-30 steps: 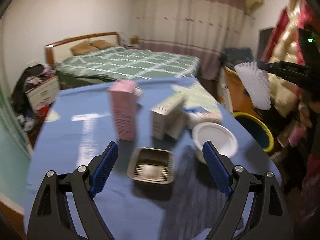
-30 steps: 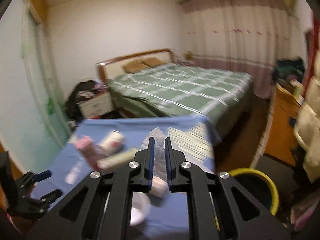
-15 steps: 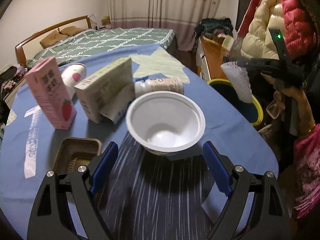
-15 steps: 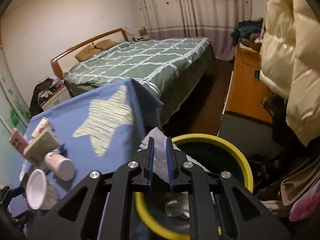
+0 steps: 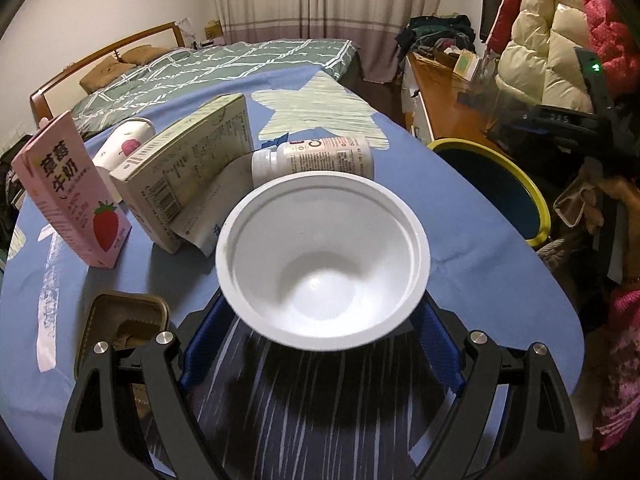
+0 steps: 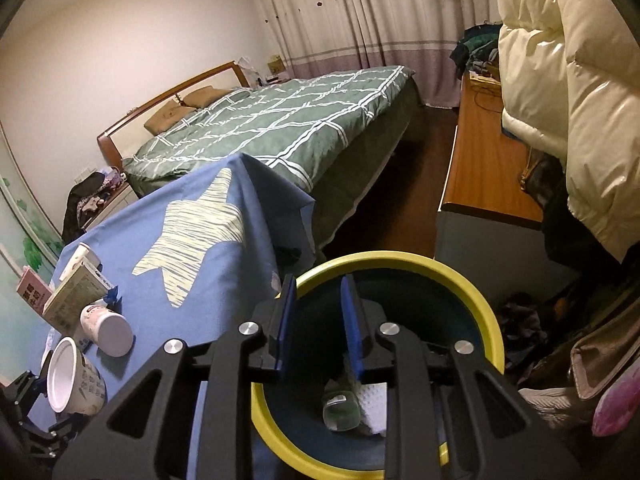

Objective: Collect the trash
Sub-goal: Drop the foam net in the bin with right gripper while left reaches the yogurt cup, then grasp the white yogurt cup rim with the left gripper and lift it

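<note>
Two pieces are lying in the bin (image 6: pixel 472 292): a clear cup (image 6: pixel 340 406) and white mesh (image 6: pixel 374 402). We are hovering our right tongs (image 6: pixel 318 292) over it, narrowly parted and holding nothing, while our left tongs (image 5: pixel 320 332) are straddling the bowl (image 5: pixel 322 256), jaws wide. We are still facing the carton (image 5: pixel 76 196), box (image 5: pixel 188 160), bottle (image 5: pixel 320 156) and tray (image 5: pixel 124 320) on the desk (image 5: pixel 480 264).

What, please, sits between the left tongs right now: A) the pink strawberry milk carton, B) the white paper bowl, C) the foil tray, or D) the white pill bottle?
B: the white paper bowl sits between the blue pads of the left tongs, which flank its sides.
</note>
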`<control>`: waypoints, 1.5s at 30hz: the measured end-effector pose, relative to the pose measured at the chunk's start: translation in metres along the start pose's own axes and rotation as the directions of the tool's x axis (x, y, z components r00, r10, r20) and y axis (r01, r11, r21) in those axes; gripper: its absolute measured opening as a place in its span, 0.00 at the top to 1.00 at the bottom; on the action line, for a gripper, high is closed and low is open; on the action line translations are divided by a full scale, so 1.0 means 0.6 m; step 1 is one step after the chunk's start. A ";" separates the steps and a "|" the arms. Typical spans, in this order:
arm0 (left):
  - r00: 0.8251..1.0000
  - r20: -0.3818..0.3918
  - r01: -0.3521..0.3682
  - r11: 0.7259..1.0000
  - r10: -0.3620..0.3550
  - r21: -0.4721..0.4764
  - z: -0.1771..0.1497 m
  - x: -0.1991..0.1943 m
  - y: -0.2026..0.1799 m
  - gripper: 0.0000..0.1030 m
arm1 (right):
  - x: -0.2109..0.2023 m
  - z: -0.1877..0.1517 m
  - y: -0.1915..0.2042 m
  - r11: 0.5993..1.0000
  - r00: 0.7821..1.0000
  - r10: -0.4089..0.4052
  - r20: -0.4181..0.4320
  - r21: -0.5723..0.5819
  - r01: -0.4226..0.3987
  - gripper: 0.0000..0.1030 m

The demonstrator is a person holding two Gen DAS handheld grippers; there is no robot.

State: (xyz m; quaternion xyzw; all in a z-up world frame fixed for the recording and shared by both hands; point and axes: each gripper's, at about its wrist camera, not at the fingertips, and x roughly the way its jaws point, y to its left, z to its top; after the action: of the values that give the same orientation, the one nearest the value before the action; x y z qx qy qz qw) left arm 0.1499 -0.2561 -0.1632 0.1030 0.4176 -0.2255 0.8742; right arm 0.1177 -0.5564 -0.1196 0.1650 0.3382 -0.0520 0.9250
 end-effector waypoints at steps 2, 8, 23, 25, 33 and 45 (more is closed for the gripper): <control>1.000 -0.001 -0.003 1.000 0.003 -0.001 0.002 0.004 -0.001 0.22 | -0.001 0.001 0.002 1.000 1.000 0.004 0.001 0.001 -0.004 0.78; 1.000 0.004 0.001 1.000 -0.001 -0.003 0.009 0.010 -0.005 0.25 | -0.002 -0.002 0.002 1.000 1.000 0.013 0.001 0.007 -0.013 0.78; 1.000 0.006 -0.016 1.000 0.016 -0.007 0.021 0.019 -0.013 0.25 | -0.006 -0.021 0.002 1.000 1.000 0.026 -0.013 0.012 -0.026 0.78; 1.000 0.013 -0.014 1.000 0.014 -0.010 0.023 0.020 -0.011 0.25 | -0.007 -0.022 0.001 1.000 1.000 0.027 -0.014 0.010 -0.027 0.78; 0.999 0.047 -0.015 1.000 0.016 -0.021 0.026 0.000 -0.007 0.26 | -0.013 -0.026 0.001 1.000 1.000 0.029 -0.009 0.008 -0.029 0.78; 0.994 0.101 0.030 0.999 -0.034 0.043 0.068 -0.038 -0.056 0.26 | -0.035 -0.048 -0.022 0.999 1.000 -0.029 0.007 0.016 0.028 0.78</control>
State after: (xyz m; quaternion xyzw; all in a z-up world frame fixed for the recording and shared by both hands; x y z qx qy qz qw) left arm 0.1492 -0.2934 -0.1196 0.1029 0.3694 -0.2531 0.8882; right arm 0.0816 -0.5592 -0.1301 0.1672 0.3368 -0.0684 0.9241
